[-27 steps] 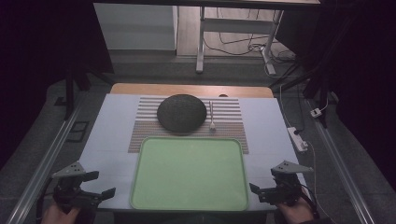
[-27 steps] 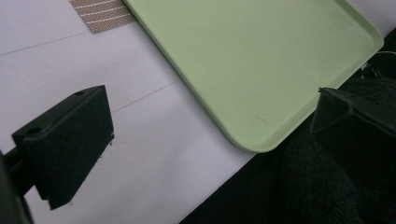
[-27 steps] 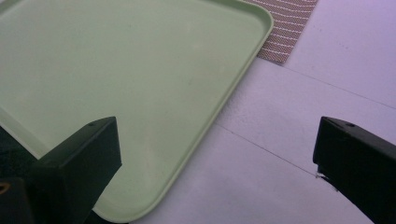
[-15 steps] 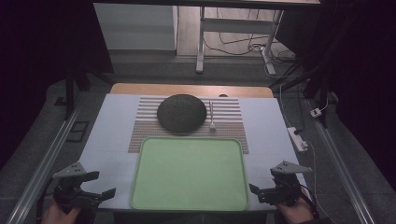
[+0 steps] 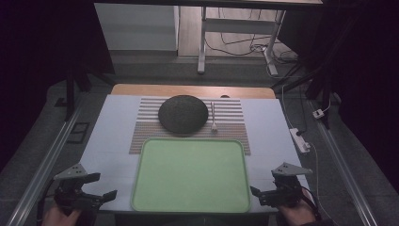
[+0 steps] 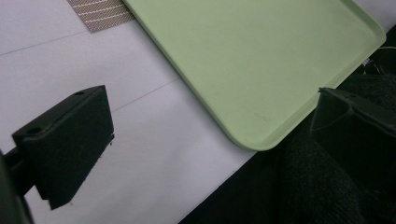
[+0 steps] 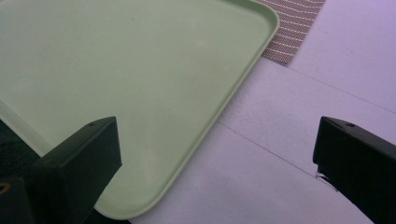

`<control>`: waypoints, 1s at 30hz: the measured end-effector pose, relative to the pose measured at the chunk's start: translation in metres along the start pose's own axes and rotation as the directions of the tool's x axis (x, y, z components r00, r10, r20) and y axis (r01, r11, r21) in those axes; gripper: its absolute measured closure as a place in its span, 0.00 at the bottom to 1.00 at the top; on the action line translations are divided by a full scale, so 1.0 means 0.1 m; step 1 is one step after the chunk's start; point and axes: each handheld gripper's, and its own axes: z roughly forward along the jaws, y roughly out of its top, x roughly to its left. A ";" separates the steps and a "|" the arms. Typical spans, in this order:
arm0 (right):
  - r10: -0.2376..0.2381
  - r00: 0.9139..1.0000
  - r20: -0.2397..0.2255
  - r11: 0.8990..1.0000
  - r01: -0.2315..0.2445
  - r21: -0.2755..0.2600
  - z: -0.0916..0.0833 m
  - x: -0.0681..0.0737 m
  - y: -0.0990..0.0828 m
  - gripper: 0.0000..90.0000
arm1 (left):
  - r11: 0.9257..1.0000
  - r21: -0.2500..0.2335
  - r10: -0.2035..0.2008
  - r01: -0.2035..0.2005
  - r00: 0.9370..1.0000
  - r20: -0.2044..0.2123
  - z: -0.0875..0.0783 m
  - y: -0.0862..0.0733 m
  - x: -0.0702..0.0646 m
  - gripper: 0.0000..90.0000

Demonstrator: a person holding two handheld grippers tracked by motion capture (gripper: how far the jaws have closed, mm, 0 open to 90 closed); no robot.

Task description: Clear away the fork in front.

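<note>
1. The white table (image 5: 108, 141) spreads out ahead of me, with a strip of bare wood along its far edge.
2. The green tray (image 5: 190, 174) lies flat at the near edge of the table, between my two grippers, and nothing is on it. In my left gripper view its near corner (image 6: 261, 135) reaches the table's edge; in my right gripper view its other near corner (image 7: 140, 205) does the same.
3. A striped mat (image 5: 146, 129) lies beyond the tray, its near edge tucked under or just against the tray's far rim; I cannot tell which.
4. A dark round plate (image 5: 183, 114) sits on the mat, well apart from both my grippers.
5. My left gripper (image 5: 96, 188) hovers at the table's near left corner, just beside the tray. Its jaws stand wide apart with nothing between them.
6. My right gripper (image 5: 258, 189) hovers at the near right corner, close to the tray's right rim. Its jaws are also spread wide and hold nothing.
7. A small pale fork (image 5: 213, 117) lies on the mat just right of the plate, apart from it.
</note>
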 end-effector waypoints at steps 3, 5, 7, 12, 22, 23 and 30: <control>0.002 1.000 0.001 1.000 -0.002 0.000 0.00 0.00 0.00 0.01 | 1.000 0.000 0.000 0.000 1.000 0.000 0.00 0.00 0.00 0.00; 0.001 1.000 0.004 1.000 -0.001 0.004 0.00 0.00 0.01 0.01 | 1.000 0.000 -0.001 0.001 1.000 0.000 0.00 0.00 0.00 0.00; -0.002 1.000 0.005 1.000 0.002 0.008 0.01 0.01 0.01 0.00 | 1.000 0.000 -0.002 0.002 1.000 0.000 0.00 0.00 0.00 0.00; -0.016 1.000 0.004 1.000 0.016 -0.025 0.01 0.04 0.03 0.00 | 1.000 0.003 -0.003 0.003 1.000 -0.002 0.00 0.00 0.00 0.00; -0.046 0.999 -0.007 0.998 0.046 -0.042 0.08 0.08 0.08 0.00 | 1.000 0.002 -0.004 0.004 1.000 -0.003 0.00 0.00 0.00 0.00; -0.051 0.999 -0.008 0.998 0.050 -0.037 0.10 0.08 0.09 0.00 | 1.000 0.002 -0.004 0.004 1.000 -0.004 0.00 0.00 0.00 0.00; -0.065 0.997 -0.039 0.997 0.063 -0.032 0.16 0.07 0.16 0.00 | 1.000 0.006 -0.002 0.002 1.000 -0.007 0.01 0.01 0.00 0.00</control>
